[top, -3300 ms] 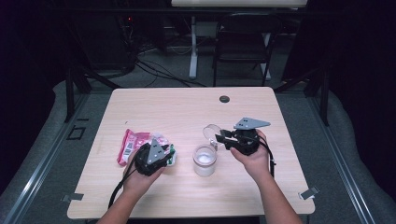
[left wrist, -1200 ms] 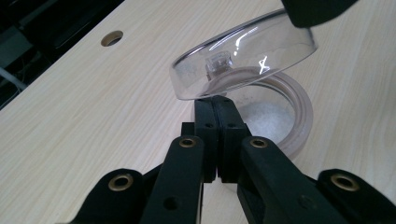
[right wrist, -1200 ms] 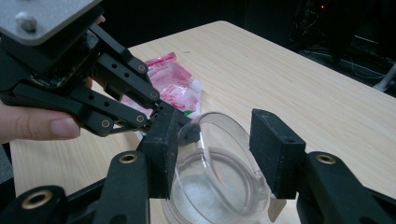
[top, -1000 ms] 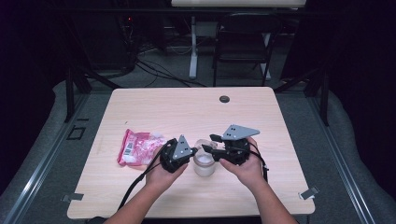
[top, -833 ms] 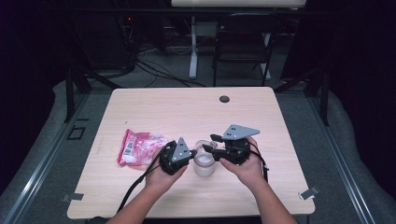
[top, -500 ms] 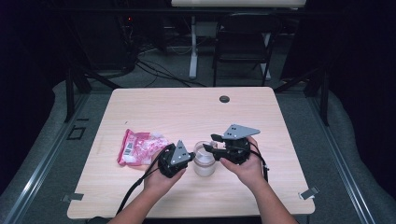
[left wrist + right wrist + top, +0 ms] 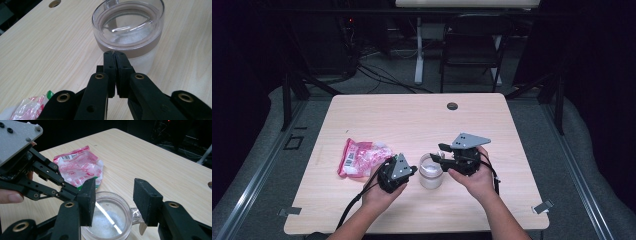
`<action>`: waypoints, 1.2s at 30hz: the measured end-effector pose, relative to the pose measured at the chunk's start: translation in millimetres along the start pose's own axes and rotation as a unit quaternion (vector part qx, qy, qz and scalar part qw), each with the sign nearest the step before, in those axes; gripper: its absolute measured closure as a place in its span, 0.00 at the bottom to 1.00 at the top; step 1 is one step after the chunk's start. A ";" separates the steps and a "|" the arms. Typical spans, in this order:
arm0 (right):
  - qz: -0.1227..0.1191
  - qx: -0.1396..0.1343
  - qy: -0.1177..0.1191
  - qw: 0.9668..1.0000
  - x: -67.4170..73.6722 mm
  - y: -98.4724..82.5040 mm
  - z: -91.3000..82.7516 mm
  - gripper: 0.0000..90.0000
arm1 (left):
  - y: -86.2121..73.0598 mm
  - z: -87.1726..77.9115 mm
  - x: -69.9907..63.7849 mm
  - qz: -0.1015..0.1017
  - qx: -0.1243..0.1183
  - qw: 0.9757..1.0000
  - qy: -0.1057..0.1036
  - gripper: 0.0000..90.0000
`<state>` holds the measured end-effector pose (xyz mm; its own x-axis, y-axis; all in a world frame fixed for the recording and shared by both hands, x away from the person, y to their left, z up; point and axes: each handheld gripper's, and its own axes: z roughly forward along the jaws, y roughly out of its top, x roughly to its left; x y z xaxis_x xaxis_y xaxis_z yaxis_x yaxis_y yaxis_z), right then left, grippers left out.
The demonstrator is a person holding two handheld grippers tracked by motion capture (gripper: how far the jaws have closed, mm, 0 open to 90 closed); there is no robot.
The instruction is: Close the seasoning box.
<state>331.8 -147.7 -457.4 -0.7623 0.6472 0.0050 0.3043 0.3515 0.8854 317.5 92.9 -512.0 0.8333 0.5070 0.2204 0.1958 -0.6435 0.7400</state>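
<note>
High view: a clear jar (image 7: 431,171) with a tan band below its rim stands on the tabletop (image 7: 412,120), toward the near edge and between the two hands. The left tool (image 7: 411,170) lies just left of the jar, its tip close to the jar's side. The right tool (image 7: 438,153) sits just right of it, with its grey three-cornered plate on top and its jaws over the jar's rim. A pink-and-white plastic packet (image 7: 359,157) lies flat on the tabletop to the left of the left tool.

In the left gripper view, the left tool (image 7: 115,53) has its jaws pressed together with nothing between them, the tip just short of the jar (image 7: 128,27) at the tan band. In the right gripper view, the right tool (image 7: 116,200) has its jaws spread wide above the jar's (image 7: 107,220) open mouth, gripping nothing. White powdery contents lie in the bottom of the jar. A small clear tab sticks out from its rim near one pad. The packet (image 7: 80,168) lies beyond.
</note>
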 end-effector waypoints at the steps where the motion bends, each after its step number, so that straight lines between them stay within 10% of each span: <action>1: 0.000 0.000 0.001 1.000 -0.3 -0.1 0.1 0.59 | -0.6 -0.2 0.3 -0.002 -0.001 1.000 0.001 0.98; 36: 0.006 0.007 -0.004 1.000 -4.4 -3.6 2.5 0.58 | -49.6 -34.8 42.5 -0.066 0.009 0.995 0.079 0.56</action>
<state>335.4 -150.1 -461.8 -0.7536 0.6572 0.0127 0.3221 0.3524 0.8787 325.3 166.2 -517.2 0.7089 0.6701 0.2201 0.3083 -0.5751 0.7577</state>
